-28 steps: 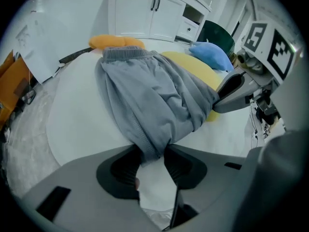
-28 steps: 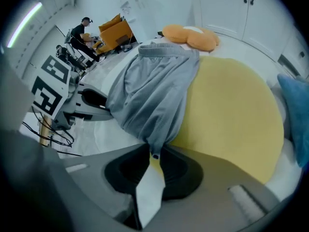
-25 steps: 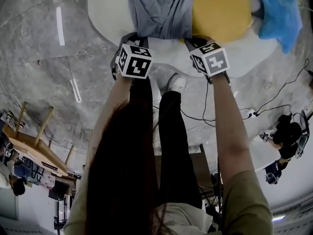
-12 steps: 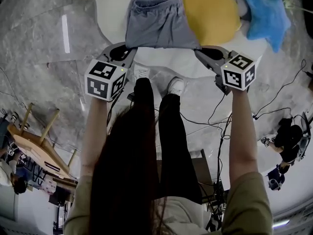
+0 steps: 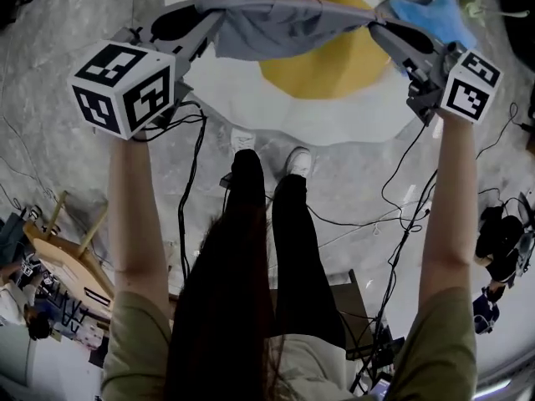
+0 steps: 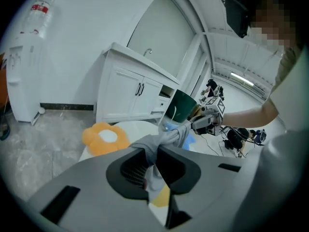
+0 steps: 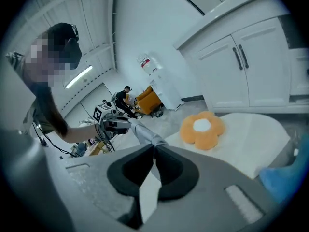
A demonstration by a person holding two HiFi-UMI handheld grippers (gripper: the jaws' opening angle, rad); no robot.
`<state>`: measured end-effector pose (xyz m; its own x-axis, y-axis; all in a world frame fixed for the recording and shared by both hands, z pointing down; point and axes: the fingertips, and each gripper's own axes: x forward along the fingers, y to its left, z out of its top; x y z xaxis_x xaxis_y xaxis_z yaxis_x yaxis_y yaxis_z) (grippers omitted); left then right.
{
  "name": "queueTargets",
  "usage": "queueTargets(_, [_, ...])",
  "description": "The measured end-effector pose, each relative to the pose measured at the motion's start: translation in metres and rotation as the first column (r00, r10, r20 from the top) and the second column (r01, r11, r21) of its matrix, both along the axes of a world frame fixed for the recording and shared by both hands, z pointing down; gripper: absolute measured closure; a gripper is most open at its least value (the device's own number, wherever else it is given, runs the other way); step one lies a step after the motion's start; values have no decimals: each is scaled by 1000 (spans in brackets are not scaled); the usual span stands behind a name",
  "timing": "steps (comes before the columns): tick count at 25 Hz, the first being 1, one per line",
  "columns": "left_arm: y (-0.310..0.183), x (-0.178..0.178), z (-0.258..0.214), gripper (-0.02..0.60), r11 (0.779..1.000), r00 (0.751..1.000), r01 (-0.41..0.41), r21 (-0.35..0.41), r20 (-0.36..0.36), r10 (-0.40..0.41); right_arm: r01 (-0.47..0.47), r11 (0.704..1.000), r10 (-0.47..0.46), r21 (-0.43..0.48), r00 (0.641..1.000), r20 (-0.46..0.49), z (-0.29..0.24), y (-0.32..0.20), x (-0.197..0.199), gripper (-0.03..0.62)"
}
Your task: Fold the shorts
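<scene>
Looked down, in the head view, on a grey marbled floor (image 5: pixel 50 48) and a white mat (image 5: pixel 242 90) with a yellow centre, a blue star-shaped plush (image 5: pixel 435 15) at its far right edge. Showed the grey shorts (image 5: pixel 284 25) raised above the mat, pulled into a band between the left gripper (image 5: pixel 205 19) and the right gripper (image 5: pixel 380 30), one end at each. Faced, in the left gripper view, a white cabinet (image 6: pixel 130 91) and an orange flower cushion (image 6: pixel 104 138); found the jaws closed on a bunched corner of the shorts, cloth running from them across to the other gripper. Found, in the right gripper view, the jaws pinched together on the opposite corner, cloth stretching away from their tips towards the left gripper.
</scene>
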<state>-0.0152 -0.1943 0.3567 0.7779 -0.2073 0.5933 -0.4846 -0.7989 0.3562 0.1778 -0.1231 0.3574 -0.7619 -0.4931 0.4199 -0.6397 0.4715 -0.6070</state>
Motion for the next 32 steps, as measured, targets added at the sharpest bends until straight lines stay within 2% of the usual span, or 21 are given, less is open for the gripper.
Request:
queueTargets(4, [-10,29,-19,532,996,999,-39,82,-10,40,-47,996,49,71,998,-25,-18,-15,29,576])
queueTargets(7, [13,38,4,532,994,997,-71,82,19,70,-36,998,39,57,997,-65,-1,9,34,576])
queueTargets(9, [43,38,40,532,996,996,-82,23,45,81,-24,1000,23,-2,996,-89,31,42,31,576])
queueTargets(12, [103,33,110,534,988,994,-76,-133,74,86,-40,990,26,-135,994,-106,96,103,25,576])
queueTargets(14, [151,25,163,532,969,986,-74,-236,128,106,-43,970,13,-241,992,-125,144,150,17,576])
queueTargets(16, [203,13,212,532,939,971,-72,-336,192,143,-29,938,-18,-345,991,-133,186,198,5,576])
queueTargets(19, [259,-5,254,532,900,960,-35,-435,237,152,-7,896,-54,-444,991,-125,226,254,-13,576])
queueTargets(22, [280,-17,269,532,885,960,-8,-465,245,137,22,885,-98,-465,985,-139,241,280,-19,576])
queueTargets(25, [292,-26,279,531,880,950,-19,-475,266,164,78,882,-174,-466,971,-166,250,293,-23,576])
queueTargets(28, [291,-34,290,531,886,935,-2,-464,313,166,125,873,-247,-471,946,-208,263,296,-23,576])
queueTargets(30, [292,-45,298,551,890,918,28,-455,365,158,126,866,-268,-484,934,-237,270,298,-18,577])
queueTargets(32, [292,-55,302,554,884,913,60,-463,384,139,121,863,-277,-491,926,-258,275,300,-15,576])
